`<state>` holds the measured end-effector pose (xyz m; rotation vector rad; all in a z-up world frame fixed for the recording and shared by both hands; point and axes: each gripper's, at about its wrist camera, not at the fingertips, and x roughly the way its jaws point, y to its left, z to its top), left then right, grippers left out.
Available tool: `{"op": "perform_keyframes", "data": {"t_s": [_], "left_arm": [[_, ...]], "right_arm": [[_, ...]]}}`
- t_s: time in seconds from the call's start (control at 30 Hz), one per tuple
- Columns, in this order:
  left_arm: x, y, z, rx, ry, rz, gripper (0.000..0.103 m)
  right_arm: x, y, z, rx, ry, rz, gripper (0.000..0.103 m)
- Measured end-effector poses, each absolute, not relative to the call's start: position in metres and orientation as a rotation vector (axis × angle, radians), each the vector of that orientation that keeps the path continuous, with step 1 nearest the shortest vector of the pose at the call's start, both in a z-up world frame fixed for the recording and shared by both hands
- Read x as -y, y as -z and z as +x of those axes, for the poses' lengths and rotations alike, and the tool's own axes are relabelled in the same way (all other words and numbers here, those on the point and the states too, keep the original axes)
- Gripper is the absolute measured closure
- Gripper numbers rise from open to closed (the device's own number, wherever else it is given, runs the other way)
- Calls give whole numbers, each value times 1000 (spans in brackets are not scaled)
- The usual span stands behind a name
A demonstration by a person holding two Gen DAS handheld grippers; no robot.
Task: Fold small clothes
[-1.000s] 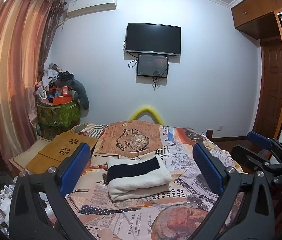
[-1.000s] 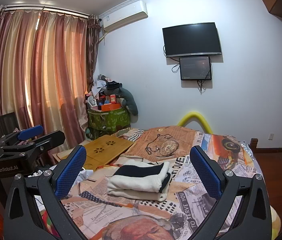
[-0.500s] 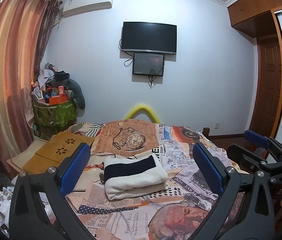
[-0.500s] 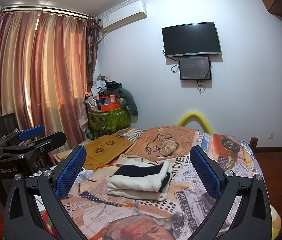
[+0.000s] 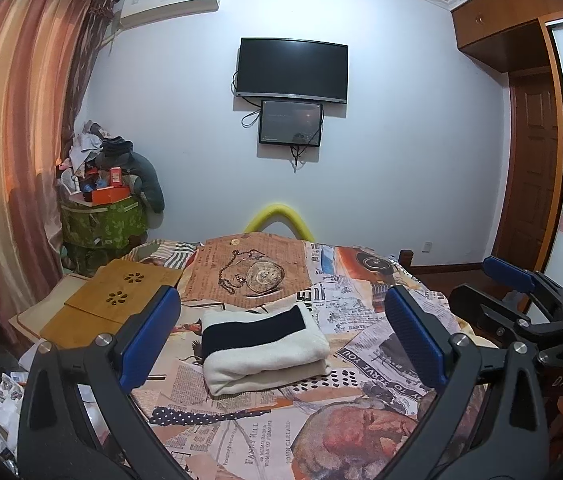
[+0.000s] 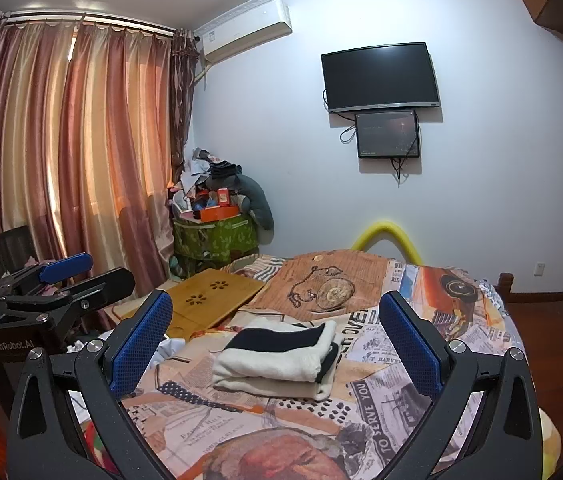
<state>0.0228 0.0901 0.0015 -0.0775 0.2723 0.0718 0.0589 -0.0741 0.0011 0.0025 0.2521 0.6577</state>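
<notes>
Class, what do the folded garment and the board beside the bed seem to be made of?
Folded garment: soft, matte knit or fleece, judging by its thick rounded folds. Board: likely bamboo or light wood, smooth, with flower-shaped cutouts.

Printed bedspread (image 6: 421, 364), newspaper collage: "TO SERVE YOU" right of the folded garment (image 6: 281, 360), "FANNY HILL" and "JOHN CLELAND" in front of it. Left tongs (image 6: 57, 276): "GenRobot.AI" on the body. Right tongs (image 5: 509, 276): "DAS" on the body.
</notes>
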Motion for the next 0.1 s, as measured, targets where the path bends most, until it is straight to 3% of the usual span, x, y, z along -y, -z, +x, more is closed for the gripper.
{"op": "perform_keyframes", "data": {"t_s": [0.1], "left_arm": [[-91, -2, 22, -271, -72, -80, 0]], "right_arm": [[73, -1, 59, -254, -658, 1, 0]]}}
